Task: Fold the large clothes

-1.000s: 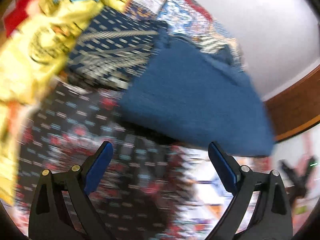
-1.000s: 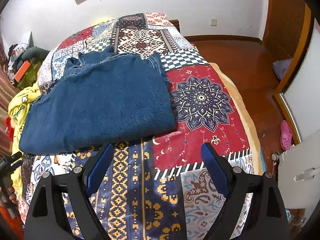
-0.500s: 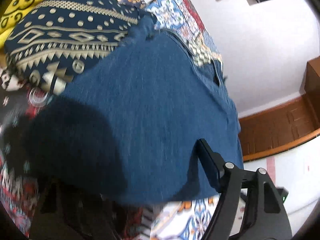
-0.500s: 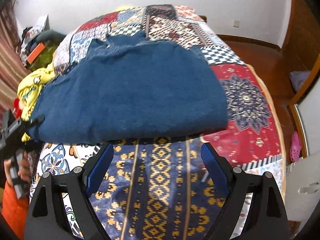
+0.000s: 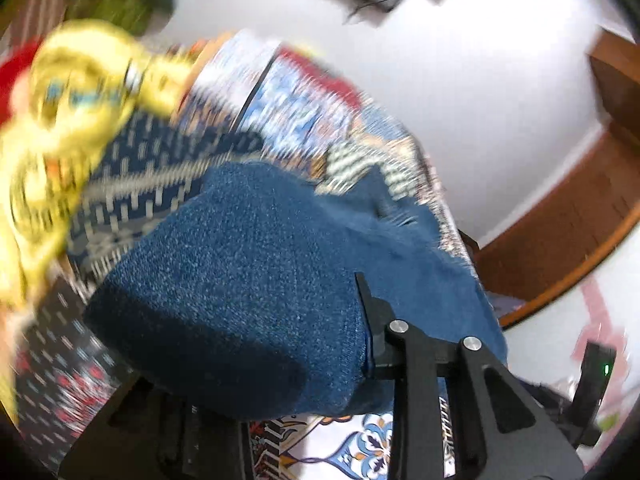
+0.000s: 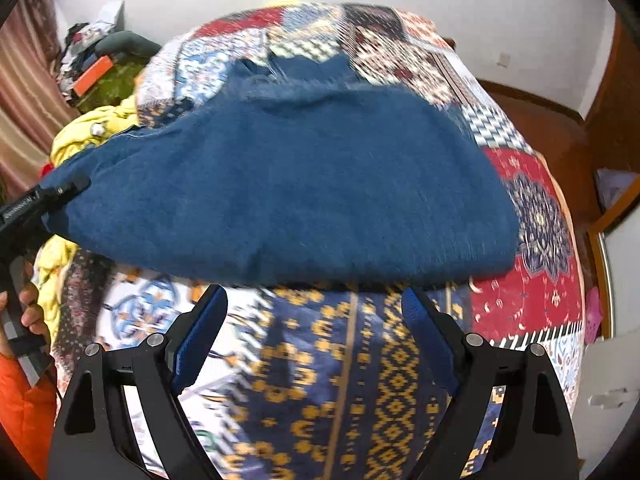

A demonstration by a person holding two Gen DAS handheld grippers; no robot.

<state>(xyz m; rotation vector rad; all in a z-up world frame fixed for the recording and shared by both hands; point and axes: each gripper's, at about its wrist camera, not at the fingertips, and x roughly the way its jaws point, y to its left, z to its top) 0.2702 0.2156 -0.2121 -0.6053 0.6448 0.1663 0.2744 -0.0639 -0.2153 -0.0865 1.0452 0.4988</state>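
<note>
A folded blue denim garment (image 6: 288, 184) lies across the patchwork bedspread (image 6: 352, 368). In the left wrist view the denim (image 5: 248, 280) fills the space between the fingers of my left gripper (image 5: 256, 364); the left finger is hidden under the cloth and only the right finger (image 5: 372, 320) shows. In the right wrist view the left gripper (image 6: 44, 200) sits at the garment's left corner. My right gripper (image 6: 314, 332) is open and empty, just in front of the garment's near folded edge.
A crumpled yellow garment (image 5: 76, 120) lies at the bed's left side, also in the right wrist view (image 6: 88, 136). Clutter and an orange box (image 6: 94, 74) lie beyond the bed. Wooden floor (image 6: 532, 108) runs along the right.
My left gripper moved onto the garment's left corner, and the denim now lies between its fingers. My right gripper moved closer to the garment's near edge, still open.
</note>
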